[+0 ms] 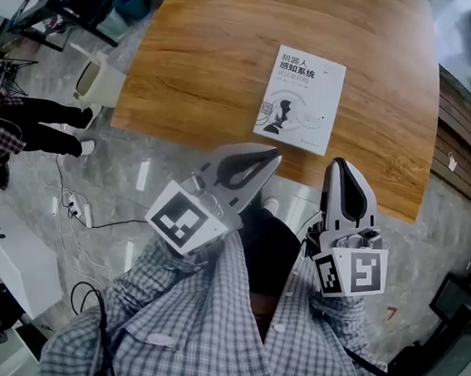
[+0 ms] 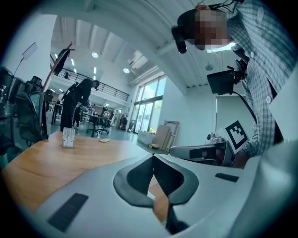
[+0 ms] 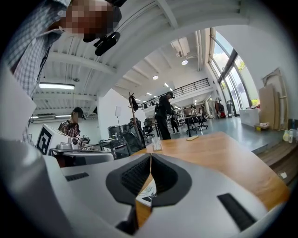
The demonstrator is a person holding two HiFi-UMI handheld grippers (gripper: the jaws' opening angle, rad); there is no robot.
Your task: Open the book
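In the head view, a wooden worktop (image 1: pixel 204 67) stands over a grey floor (image 1: pixel 130 183). The book (image 1: pixel 301 99) lies flat and closed on it, white cover up, near the edge that is closest to the person. The left gripper (image 1: pixel 271 154) points toward this edge, and its tip is just below the book's near left corner. The right gripper (image 1: pixel 337 162) is beside it, with its tip near the book's near right corner. Neither gripper touches the book. Below them are the sleeves of a checked shirt (image 1: pixel 208 327). At the far left, the legs of another person (image 1: pixel 38 123) are on the floor.

In the left gripper view, the dark fingers (image 2: pixel 137 179) are pressed together and nothing is between them. The worktop stretches ahead, with a small upright card (image 2: pixel 68 137) far back on it. The right gripper is at the right side.

In the right gripper view, the fingers are also pressed together and hold nothing. A part of the book's cover shows through the gap under them, on the worktop.
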